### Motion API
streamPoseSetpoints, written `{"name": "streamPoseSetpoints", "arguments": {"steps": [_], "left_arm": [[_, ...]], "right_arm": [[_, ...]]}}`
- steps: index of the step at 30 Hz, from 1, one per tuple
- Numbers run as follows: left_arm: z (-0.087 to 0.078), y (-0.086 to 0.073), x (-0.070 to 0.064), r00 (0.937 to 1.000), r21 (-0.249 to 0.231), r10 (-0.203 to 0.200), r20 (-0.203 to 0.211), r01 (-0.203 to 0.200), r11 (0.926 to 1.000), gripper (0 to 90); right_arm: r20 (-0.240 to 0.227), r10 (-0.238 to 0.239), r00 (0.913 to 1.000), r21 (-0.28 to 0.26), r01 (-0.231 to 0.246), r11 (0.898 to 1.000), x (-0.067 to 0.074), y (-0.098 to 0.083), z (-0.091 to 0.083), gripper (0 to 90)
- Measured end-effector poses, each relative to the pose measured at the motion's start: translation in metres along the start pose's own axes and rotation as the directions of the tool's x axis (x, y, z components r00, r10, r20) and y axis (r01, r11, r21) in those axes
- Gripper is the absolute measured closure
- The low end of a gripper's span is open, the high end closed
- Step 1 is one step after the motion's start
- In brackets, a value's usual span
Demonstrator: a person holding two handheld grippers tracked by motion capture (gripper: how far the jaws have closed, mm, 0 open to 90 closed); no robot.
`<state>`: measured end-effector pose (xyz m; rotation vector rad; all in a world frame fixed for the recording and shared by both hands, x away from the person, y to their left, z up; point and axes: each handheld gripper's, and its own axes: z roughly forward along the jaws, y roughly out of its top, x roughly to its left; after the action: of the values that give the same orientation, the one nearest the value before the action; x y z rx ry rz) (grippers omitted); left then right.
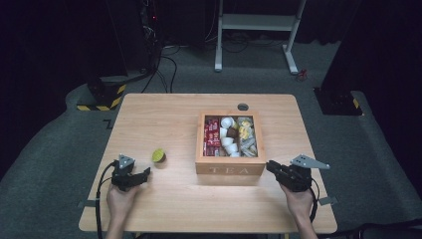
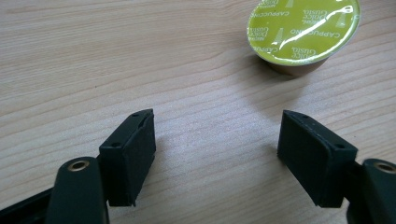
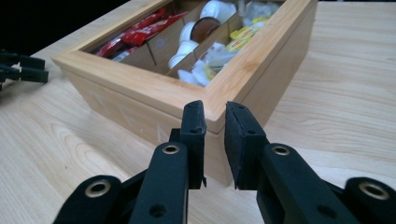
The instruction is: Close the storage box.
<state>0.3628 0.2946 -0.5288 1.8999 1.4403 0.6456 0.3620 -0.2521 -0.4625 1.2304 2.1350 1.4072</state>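
Note:
A green-lidded coffee capsule (image 1: 158,156) stands on the wooden table (image 1: 199,209), left of an open wooden tea box (image 1: 230,169). My left gripper (image 1: 147,172) lies low on the table just short of the capsule. In the left gripper view it (image 2: 217,140) is wide open with bare wood between the pads, and the capsule (image 2: 303,28) sits ahead, off to the upper right. My right gripper (image 1: 269,165) points at the box's front right corner. In the right gripper view it (image 3: 215,126) stands narrowly open, nothing between the pads, with the box corner (image 3: 219,100) close behind the tips.
The box holds red sachets (image 1: 212,134), white capsules (image 1: 228,134) and yellow tea bags (image 1: 246,132) in separate compartments. A dark grommet (image 1: 243,106) sits in the table behind the box. The left gripper's jaws (image 3: 23,67) show far off in the right gripper view.

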Motion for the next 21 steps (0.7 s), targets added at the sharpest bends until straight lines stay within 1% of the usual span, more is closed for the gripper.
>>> {"name": "streamPoseSetpoints", "arguments": {"steps": [4, 12, 15, 21], "left_arm": [[0.0, 0.0, 0.0, 1.0, 0.0, 0.0, 0.0, 0.0, 1.0, 28.1], [0.0, 0.0, 0.0, 1.0, 0.0, -0.001, -0.001, 0.001, 1.0, 28.1], [0.0, 0.0, 0.0, 1.0, 0.0, -0.001, -0.001, 0.001, 1.0, 28.1], [0.0, 0.0, 0.0, 1.0, 0.001, -0.001, 0.0, 0.001, 1.0, 28.1]], "right_arm": [[0.009, 0.004, 1.0, -0.013, -0.004, 1.0, -0.004, 0.002, -0.003, 75.9], [0.031, 0.026, 0.9992, -0.034, -0.025, 0.999, -0.012, 0.005, -0.009, 71.2], [0.043, 0.026, 0.9987, -0.043, -0.024, 0.999, -0.015, 0.006, -0.011, 69.4], [0.061, 0.045, 0.9972, -0.057, -0.041, 0.997, -0.022, 0.006, -0.015, 66.9]]}}
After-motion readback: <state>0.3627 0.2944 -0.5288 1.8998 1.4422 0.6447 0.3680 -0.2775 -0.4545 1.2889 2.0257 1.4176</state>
